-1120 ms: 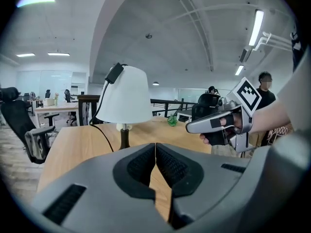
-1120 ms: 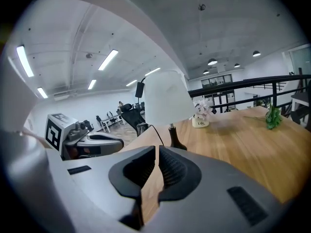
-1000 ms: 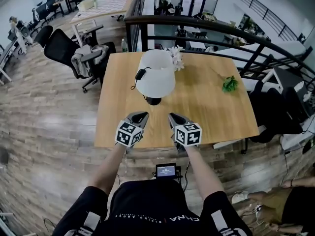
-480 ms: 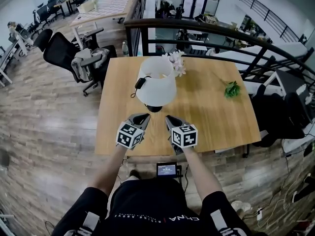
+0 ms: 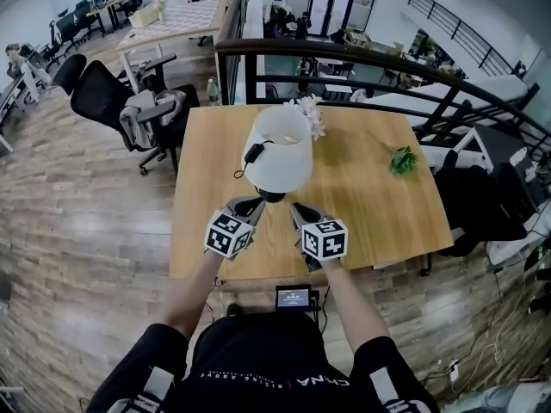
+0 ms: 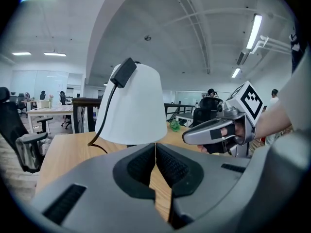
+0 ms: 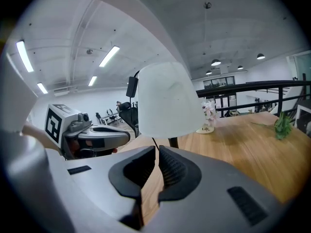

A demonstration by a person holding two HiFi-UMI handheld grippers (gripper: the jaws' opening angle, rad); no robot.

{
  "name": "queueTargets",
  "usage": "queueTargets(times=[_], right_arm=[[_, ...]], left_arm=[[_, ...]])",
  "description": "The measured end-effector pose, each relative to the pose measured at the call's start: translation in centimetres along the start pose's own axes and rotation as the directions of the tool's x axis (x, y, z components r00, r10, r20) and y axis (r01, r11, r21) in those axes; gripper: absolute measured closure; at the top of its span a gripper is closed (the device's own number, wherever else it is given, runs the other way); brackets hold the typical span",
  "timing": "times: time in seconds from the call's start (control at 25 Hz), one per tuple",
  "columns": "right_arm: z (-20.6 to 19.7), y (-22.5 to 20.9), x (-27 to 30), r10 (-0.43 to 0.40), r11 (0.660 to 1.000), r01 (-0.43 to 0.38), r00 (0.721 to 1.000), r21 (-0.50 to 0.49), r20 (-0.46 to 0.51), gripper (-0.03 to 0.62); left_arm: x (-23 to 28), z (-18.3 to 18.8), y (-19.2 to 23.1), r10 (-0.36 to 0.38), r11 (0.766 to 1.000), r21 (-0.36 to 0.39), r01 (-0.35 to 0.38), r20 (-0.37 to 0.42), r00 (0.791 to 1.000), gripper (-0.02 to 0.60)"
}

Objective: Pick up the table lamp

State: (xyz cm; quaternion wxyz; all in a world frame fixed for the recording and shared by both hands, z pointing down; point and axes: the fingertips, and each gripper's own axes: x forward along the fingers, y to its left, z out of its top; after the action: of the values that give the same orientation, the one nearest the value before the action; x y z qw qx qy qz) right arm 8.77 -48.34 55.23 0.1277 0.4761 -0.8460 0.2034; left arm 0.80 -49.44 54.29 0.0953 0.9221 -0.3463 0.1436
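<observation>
The upright table lamp (image 5: 277,149) stands just ahead, midway between left gripper (image 5: 250,205) and right gripper (image 5: 299,208), both closed tight and empty.

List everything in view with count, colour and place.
table: one, light wood, centre
table lamp: one, white shade, dark base, mid-table
lamp cord: one, black, down the shade's left side
flowers: one bunch, pale, far edge behind lamp
green sprig: one, green, table's right side
railing: one, dark, beyond the table
office chairs: at least two, black, left of table
small screen: one, dark, below table's near edge
left gripper: one, grey, shut, empty, near the lamp base
right gripper: one, grey, shut, empty, beside the left gripper
</observation>
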Motion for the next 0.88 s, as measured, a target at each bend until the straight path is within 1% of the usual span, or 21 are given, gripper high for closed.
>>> queueTargets(times=[0.2, 0.4, 0.48, 0.6, 0.72, 0.88], right_arm=[[0.2, -0.7, 0.1, -0.017, 1.0, 0.017, 1.0, 0.009, 0.001, 0.546], [0.3, -1.0, 0.3, -0.021, 1.0, 0.021, 1.0, 0.011, 0.003, 0.546], [0.2, -1.0, 0.3, -0.015, 1.0, 0.015, 1.0, 0.015, 0.003, 0.546], [0.4, -1.0, 0.4, 0.013, 0.999, -0.014, 1.0, 0.029, 0.028, 0.546], [0.6, -1.7, 0.5, 0.034, 0.999, -0.035, 0.998, 0.03, 0.045, 0.546], [0.2, -3.1, 1.4, 0.061, 0.997, -0.064, 0.996, 0.052, 0.06, 0.546]], left_arm=[[0.6, 0.2, 0.0, -0.015, 1.0, -0.003, 0.015, 0.001, 1.0, 0.561], [0.8, 0.0, 0.2, -0.015, 1.0, -0.001, 0.015, -0.002, 1.0, 0.561], [0.8, 0.0, 0.4, -0.013, 1.0, -0.004, 0.013, -0.004, 1.0, 0.561], [0.7, 0.5, 0.4, -0.014, 1.0, 0.001, 0.014, -0.004, 1.0, 0.561], [0.7, 2.2, 0.6, 0.013, 1.0, 0.005, -0.013, 0.026, 1.0, 0.561], [1.0, 4.1, 1.7, 0.101, 0.995, 0.007, -0.102, 0.066, 0.993, 0.56]])
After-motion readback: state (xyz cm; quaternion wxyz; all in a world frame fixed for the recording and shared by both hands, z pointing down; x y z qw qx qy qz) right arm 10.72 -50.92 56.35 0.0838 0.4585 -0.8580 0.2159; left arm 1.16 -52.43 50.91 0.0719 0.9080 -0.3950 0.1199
